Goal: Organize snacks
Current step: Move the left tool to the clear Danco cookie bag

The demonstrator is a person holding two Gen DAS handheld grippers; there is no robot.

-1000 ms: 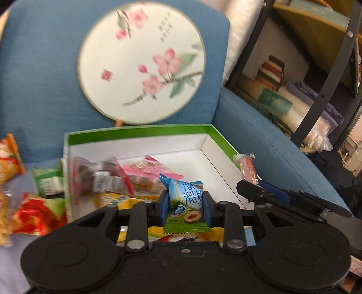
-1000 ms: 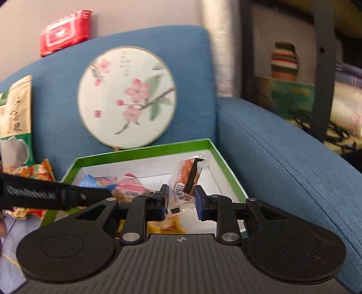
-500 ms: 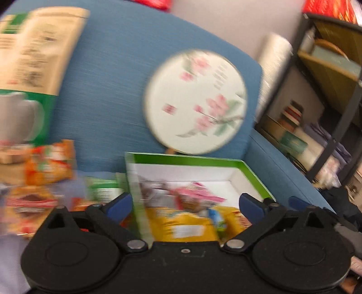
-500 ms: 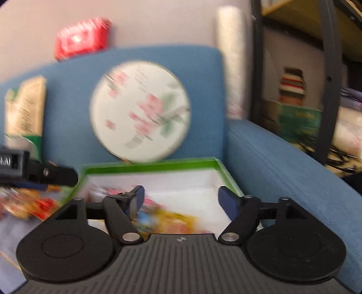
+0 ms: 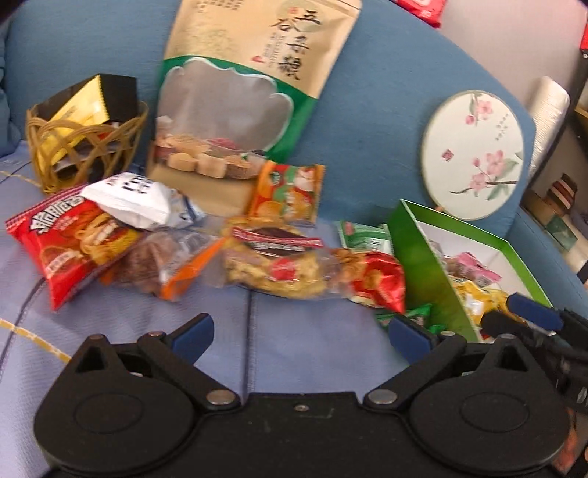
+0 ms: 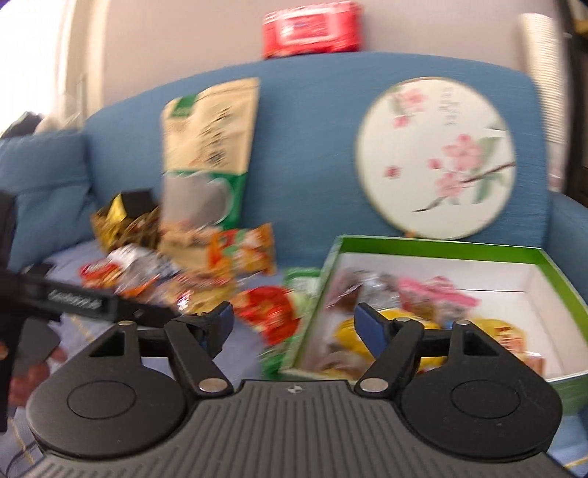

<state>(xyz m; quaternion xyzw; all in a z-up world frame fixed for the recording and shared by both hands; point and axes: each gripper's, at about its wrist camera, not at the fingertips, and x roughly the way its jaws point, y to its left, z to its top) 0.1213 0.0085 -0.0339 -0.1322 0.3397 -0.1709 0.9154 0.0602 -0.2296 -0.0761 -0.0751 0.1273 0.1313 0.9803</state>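
Note:
A green box with a white inside (image 5: 415, 264) (image 6: 522, 253) sits on the blue sofa and holds several snack packets (image 6: 422, 298). A loose pile of snacks lies left of it: a red noodle bag (image 5: 70, 242), a white packet (image 5: 132, 198), a clear cookie pack (image 5: 279, 264), a red packet (image 5: 378, 283) (image 6: 272, 312), an orange packet (image 5: 286, 193). My left gripper (image 5: 299, 334) is open and empty above the cushion, in front of the pile. My right gripper (image 6: 292, 323) is open and empty at the box's left edge.
A big tan and green pouch (image 5: 250, 95) and a round flowered fan (image 5: 474, 154) lean on the sofa back. A wicker basket (image 5: 84, 147) with packets stands at far left. A red wipes pack (image 6: 312, 29) lies on the sofa top. Shelves stand at the right.
Both grippers let go of their snack packets over the box and opened. Both then swung left, away from the box toward the loose pile.

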